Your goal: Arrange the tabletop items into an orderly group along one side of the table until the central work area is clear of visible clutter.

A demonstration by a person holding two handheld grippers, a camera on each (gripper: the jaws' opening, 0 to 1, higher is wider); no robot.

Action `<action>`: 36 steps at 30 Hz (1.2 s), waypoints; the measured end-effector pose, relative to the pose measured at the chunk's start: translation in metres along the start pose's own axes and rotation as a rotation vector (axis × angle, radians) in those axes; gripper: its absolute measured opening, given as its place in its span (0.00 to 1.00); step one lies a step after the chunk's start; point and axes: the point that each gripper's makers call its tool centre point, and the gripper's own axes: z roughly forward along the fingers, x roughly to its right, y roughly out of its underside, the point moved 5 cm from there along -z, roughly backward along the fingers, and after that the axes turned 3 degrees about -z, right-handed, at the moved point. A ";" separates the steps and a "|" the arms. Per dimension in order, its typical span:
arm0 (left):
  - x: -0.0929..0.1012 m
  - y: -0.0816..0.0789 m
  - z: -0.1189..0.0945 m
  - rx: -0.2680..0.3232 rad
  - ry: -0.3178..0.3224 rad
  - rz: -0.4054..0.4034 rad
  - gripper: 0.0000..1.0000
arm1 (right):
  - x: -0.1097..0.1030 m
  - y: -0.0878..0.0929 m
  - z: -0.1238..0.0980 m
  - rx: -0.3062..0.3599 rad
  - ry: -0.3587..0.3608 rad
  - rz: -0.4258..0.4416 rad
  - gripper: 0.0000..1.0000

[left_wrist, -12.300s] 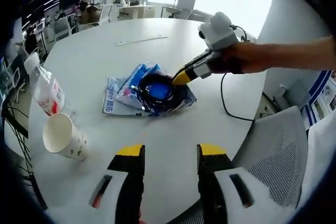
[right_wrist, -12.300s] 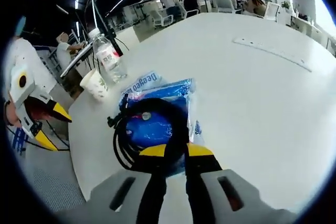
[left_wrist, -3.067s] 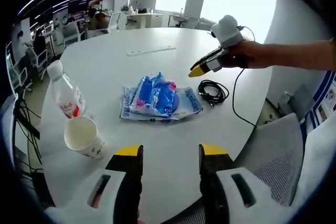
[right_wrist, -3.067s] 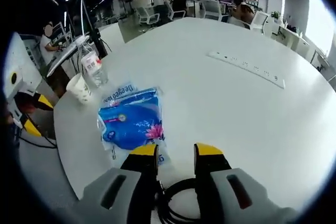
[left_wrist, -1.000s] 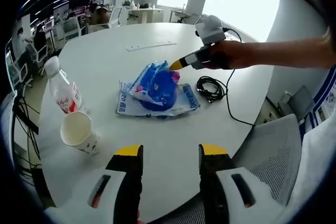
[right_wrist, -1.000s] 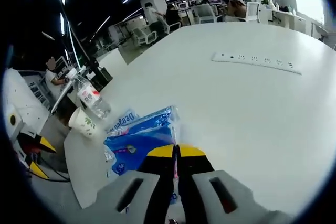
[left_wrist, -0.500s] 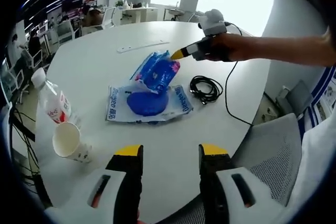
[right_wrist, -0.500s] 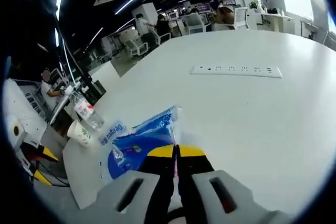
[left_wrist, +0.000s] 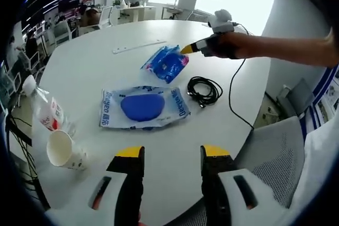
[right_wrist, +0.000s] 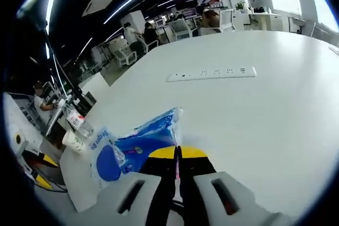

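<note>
Tabletop items: a blue pouch (left_wrist: 167,63), a flat white-and-blue bag (left_wrist: 142,108), a coiled black cable (left_wrist: 205,89), a paper cup (left_wrist: 64,150) and a water bottle (left_wrist: 46,110) lay on the round white table (left_wrist: 106,70).
Right gripper (right_wrist: 177,154): its jaws were pressed together on an edge of the blue pouch (right_wrist: 150,133); in the left gripper view, the right gripper (left_wrist: 189,49) held the pouch lifted, apart from the flat bag.
Left gripper (left_wrist: 168,153): its jaws stood well apart with nothing between them, hovering over the near rim of the table.
Flat bag: it lay near the middle of the table, a blue oval showing on it, with the cable just beside it on the right of the left gripper view.
Cup and bottle: they sat close together at the table's edge, on the left of that view.
Power strip (right_wrist: 212,73): it lay farther across the table.
Progress: early, by my reading; cup and bottle looked grouped at one side, while pouch, bag and cable were not yet there.
Left to do: set the pouch down by the edge, then bring over bag and cable.
</note>
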 end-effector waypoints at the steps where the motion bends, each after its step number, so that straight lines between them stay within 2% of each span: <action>1: 0.000 0.000 0.000 0.000 0.000 0.001 0.42 | 0.003 0.001 -0.001 -0.001 0.006 0.004 0.00; 11: -0.004 -0.004 -0.001 -0.003 -0.008 0.005 0.42 | 0.033 0.010 -0.007 -0.007 0.062 0.053 0.00; 26: -0.003 -0.003 0.000 -0.003 -0.011 0.002 0.42 | 0.053 0.043 -0.014 -0.064 0.127 0.101 0.00; 36: -0.001 -0.002 0.001 -0.004 -0.006 0.002 0.42 | 0.060 0.046 -0.019 -0.064 0.157 0.124 0.00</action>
